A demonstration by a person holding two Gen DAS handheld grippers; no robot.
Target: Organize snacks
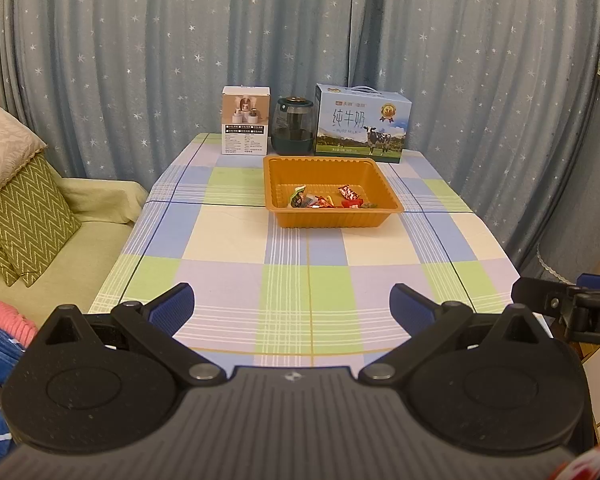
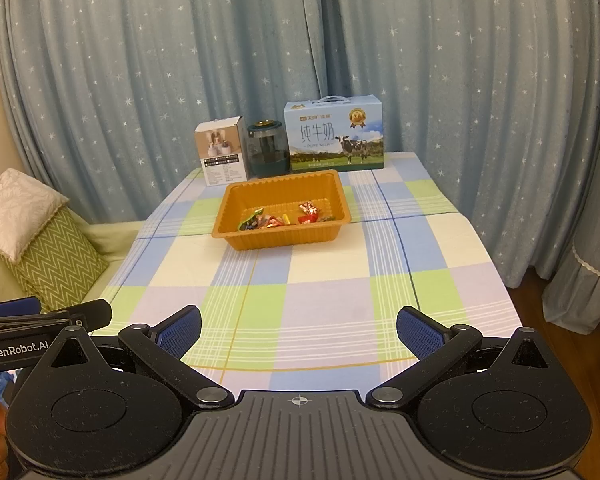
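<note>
Orange tray holding snacks, tools spread

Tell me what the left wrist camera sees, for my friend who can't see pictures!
An orange plastic tray holding a few wrapped candies sits on a checked blue, green and cream tablecloth. Behind it stand a small white box, a dark glass jar and a blue milk carton. The open left gripper is empty.

Wrapped snacks, red, orange and green, lie loose along the near side of the orange ribbed tray on the checked tablecloth
</note>
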